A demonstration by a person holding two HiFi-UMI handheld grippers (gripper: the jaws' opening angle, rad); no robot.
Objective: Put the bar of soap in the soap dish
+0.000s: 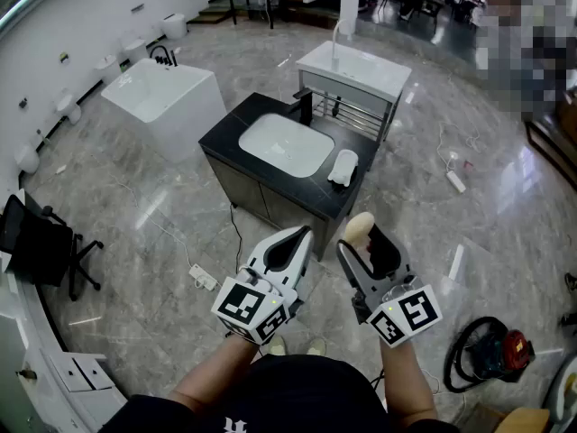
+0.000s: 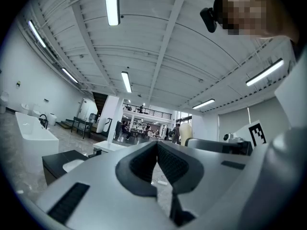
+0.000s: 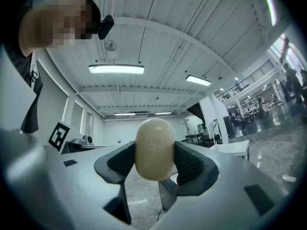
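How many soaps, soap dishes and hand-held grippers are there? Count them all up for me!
bar of soap: 1
soap dish: 1
hand-held grippers: 2, the left hand-held gripper and the right hand-held gripper
Total: 4

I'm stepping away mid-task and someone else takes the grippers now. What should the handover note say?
Left gripper: fingers shut, nothing between them.
Right gripper: shut on the bar of soap, which stands on end between the fingers.
Soap dish: on the black vanity top, right of the sink. Both grippers are well short of it, over the floor.
Done: the soap is in the grip.
Left: step up to the vanity, lay the soap in the dish, release.
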